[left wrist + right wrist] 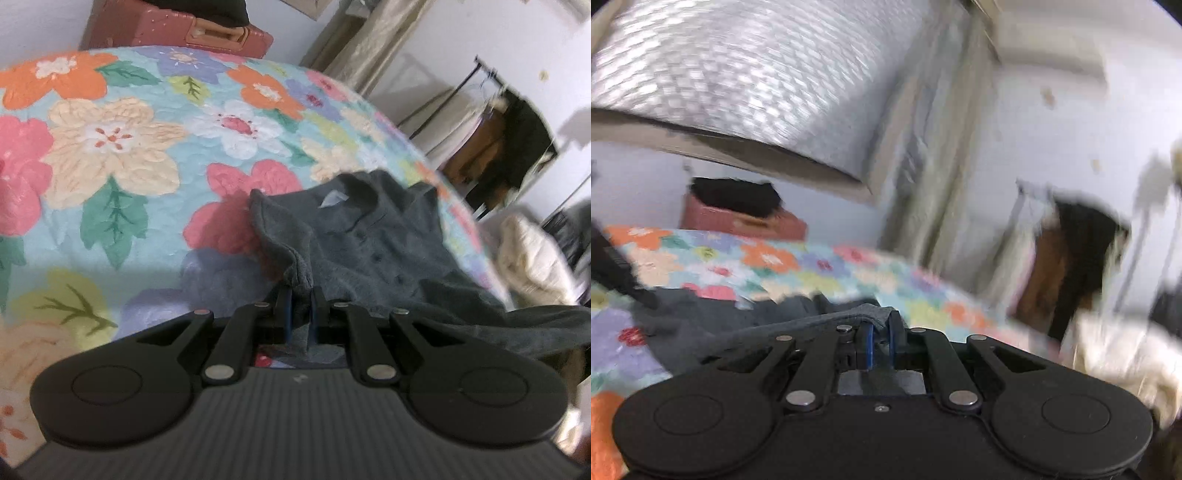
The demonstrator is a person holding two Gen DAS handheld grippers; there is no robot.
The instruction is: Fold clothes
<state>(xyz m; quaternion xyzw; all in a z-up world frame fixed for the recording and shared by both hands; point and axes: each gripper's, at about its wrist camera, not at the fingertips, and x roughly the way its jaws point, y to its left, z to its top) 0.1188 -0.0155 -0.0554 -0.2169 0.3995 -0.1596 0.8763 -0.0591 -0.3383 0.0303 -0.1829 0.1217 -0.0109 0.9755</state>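
Shirt (369, 236) is held up over the bed (129, 147).
Its edge is pinched by the left tool (300, 295) and right tool (881, 325), likely for spreading it flat.

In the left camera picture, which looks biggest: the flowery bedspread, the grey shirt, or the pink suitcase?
1. Flowery quilted bedspread: fills most of the view.
2. Dark grey buttoned shirt.
3. Pink hard suitcase: looks smallest, but it sits farthest back and is partly cut off, so its true size is unsure.
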